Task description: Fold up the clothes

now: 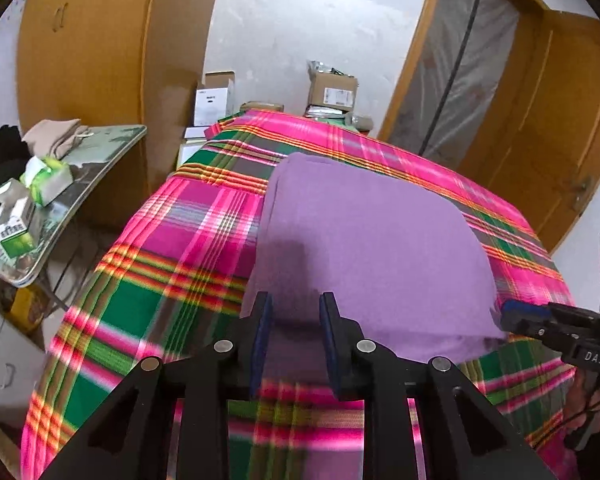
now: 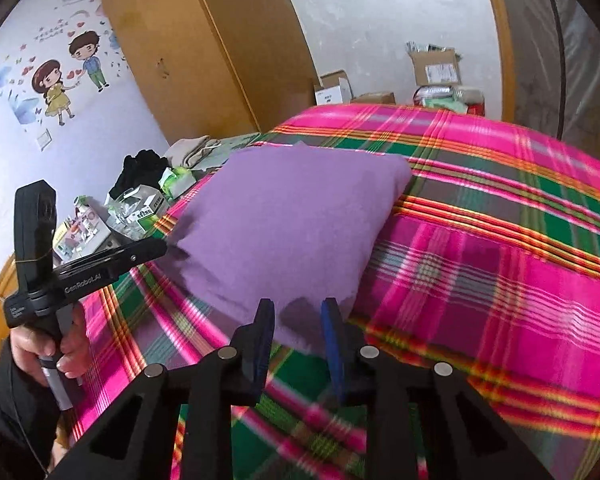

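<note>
A purple garment (image 1: 364, 248) lies folded into a flat rectangle on a pink and green plaid bedspread (image 1: 160, 264). My left gripper (image 1: 296, 314) hovers open over the garment's near edge, and purple cloth shows in the gap between its fingers without being pinched. In the right wrist view the same garment (image 2: 292, 220) lies ahead, with my right gripper (image 2: 298, 314) open just over its near corner. The right gripper's tip (image 1: 516, 316) sits at the garment's right corner. The left gripper's tip (image 2: 158, 246) sits at the left corner, held by a hand (image 2: 66, 344).
A side table (image 1: 112, 148) to the left of the bed holds tissue packs, boxes and folded clothes. A wooden wardrobe (image 1: 100, 52) stands behind it. Cardboard boxes (image 1: 334, 90) are stacked past the bed's far end, and a wooden door (image 1: 548, 120) is at the right.
</note>
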Demonstrator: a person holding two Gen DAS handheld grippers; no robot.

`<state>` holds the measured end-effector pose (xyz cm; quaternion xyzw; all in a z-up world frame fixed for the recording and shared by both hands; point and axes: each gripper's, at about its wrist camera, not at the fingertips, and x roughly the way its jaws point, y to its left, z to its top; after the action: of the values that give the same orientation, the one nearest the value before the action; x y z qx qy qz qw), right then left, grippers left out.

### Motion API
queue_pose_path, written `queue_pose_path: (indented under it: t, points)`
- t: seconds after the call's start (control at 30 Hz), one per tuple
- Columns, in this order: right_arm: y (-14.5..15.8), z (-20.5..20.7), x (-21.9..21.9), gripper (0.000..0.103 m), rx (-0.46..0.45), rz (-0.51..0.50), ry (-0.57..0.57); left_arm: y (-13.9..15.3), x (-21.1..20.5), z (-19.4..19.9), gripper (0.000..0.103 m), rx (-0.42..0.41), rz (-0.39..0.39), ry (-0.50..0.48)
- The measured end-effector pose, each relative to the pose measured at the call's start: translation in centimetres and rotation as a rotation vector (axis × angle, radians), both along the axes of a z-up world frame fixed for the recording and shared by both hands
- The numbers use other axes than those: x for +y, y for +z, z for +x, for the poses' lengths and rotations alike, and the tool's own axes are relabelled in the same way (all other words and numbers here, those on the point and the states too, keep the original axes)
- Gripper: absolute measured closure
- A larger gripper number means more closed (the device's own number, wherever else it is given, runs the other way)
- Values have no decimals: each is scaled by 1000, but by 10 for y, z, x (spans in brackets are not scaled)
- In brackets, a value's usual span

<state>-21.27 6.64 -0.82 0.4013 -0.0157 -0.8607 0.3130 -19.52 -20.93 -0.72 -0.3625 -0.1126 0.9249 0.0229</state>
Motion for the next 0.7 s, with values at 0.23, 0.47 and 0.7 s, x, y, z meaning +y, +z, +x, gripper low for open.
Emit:
queue_pose_path:
  t: [0.23, 0.47, 0.7]
  points:
    - [3, 53, 16, 77, 40, 33, -66, 5, 32, 53, 78, 11, -38, 9]
    - [-4, 96, 43, 77, 77, 98, -149, 6, 61, 97, 77, 16, -50, 43]
    - [-11, 126, 48, 77, 129, 143, -158, 1, 85, 128, 77, 5, -86, 57]
